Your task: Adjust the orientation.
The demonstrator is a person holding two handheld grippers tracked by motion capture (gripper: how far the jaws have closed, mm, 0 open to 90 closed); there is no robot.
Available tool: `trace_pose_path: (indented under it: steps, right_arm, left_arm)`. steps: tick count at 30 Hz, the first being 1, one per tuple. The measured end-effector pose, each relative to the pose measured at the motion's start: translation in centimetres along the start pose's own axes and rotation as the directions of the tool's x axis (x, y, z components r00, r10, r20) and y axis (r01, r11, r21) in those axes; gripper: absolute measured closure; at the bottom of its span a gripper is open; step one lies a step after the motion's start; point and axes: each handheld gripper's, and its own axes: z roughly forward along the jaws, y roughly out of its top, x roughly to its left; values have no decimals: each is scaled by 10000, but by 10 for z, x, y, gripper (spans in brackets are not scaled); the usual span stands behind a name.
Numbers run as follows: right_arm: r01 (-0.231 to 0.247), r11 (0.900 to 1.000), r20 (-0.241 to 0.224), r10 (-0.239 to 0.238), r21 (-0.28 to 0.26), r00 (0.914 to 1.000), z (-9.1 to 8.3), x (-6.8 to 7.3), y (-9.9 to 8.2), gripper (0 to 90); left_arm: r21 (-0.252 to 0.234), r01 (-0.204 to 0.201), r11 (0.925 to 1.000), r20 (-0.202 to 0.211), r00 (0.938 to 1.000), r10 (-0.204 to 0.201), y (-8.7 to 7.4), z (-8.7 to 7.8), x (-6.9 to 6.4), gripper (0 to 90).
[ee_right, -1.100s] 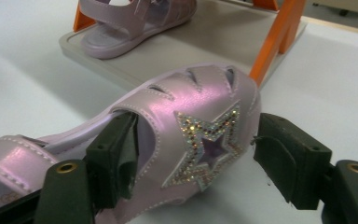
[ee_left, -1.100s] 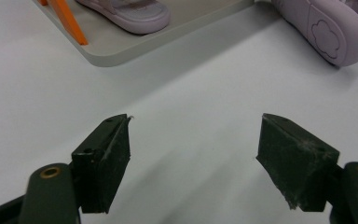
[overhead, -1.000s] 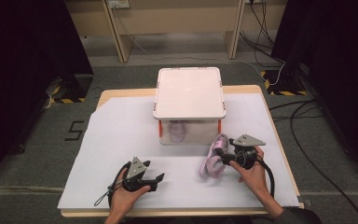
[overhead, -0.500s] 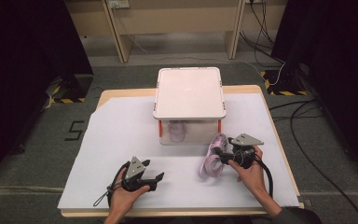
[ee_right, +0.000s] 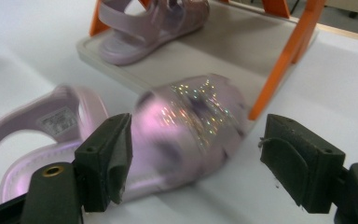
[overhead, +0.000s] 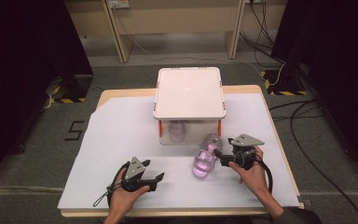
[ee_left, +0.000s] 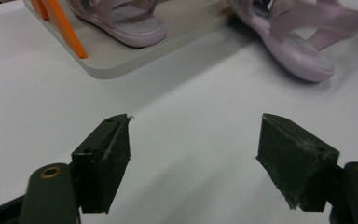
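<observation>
Sandals are the things in hand on this table. One pink plastic sandal with a glittery strap [overhead: 204, 158] lies on the white paper sheet [overhead: 112, 135], just in front of the small white rack with orange legs [overhead: 189, 92]. The right gripper [overhead: 222, 157] sits right beside the sandal's toe end. Its jaws have just been opening and now stand wide, with the sparkly front of the sandal [ee_right: 191, 126] between them; the pads do not press on it. A second pink sandal [overhead: 178, 130] rests on the rack's bottom shelf. The left gripper [overhead: 157, 177] rests low over the paper, well apart from the shoe, its jaws wide with nothing between them.
</observation>
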Motion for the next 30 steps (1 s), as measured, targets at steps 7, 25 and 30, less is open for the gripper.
trace_pose_path:
  steps: [7, 25, 30]
  right_arm:
    - [82, 9991, -434, -100, -418, 9990, -8, 14, 2, 259]
    - [1499, 9870, -174, -1492, 575, 9887, 11, 49, -2, 244]
    - [1527, 9858, -19, -1529, 701, 9882, 7, 42, -1, 282]
  left_arm:
    - [-38, 52, 10000, 1, 10000, -52, -1, 0, 1, 248]
    - [55, 8, 10000, 39, 10000, -8, -1, 1, 0, 248]
    - [-14, 28, 10000, 21, 10000, -28, -1, 0, 0, 248]
